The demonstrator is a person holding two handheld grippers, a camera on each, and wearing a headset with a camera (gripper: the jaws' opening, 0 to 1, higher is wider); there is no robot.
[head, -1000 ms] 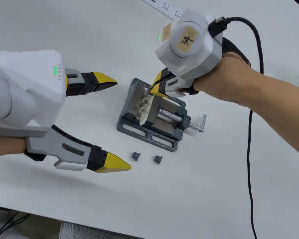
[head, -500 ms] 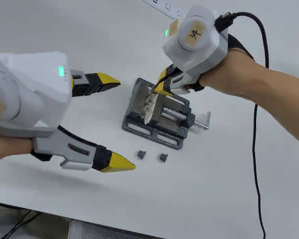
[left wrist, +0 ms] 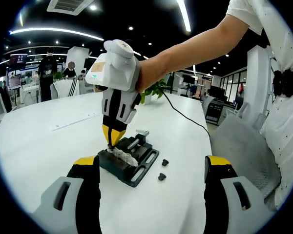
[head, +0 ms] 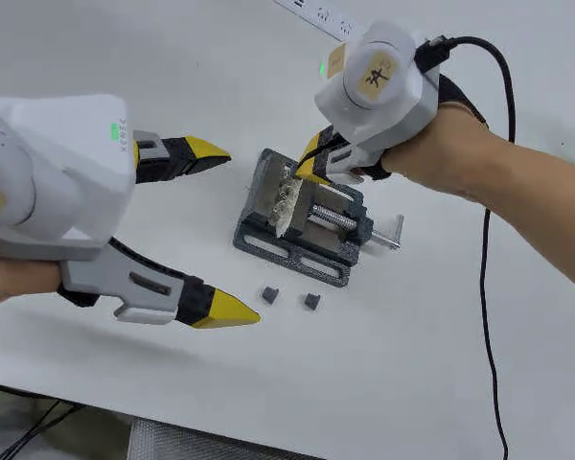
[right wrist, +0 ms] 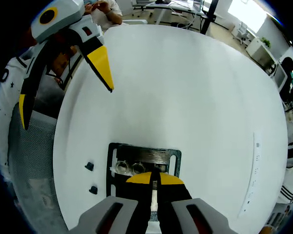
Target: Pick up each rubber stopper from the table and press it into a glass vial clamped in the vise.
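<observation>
Head view: we are holding the right gripper (head: 307, 171), jaws clenched, tips right over the glass vials (head: 287, 199) in the vise (head: 287, 251), likely pressing a seal home, while hovering the left gripper (head: 240, 235), jaws released wide, two rubber stoppers (head: 269, 294) lying on the counter (head: 412, 364) just beyond its nearer jaw.

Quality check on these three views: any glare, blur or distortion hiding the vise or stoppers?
Head view: even light, soft shadows, vise and both stoppers sharp. Left gripper view: fisheye bending, bright ceiling lights against a dark ceiling, vise legible. Right gripper view: table strongly curved, vials small with glints.
</observation>
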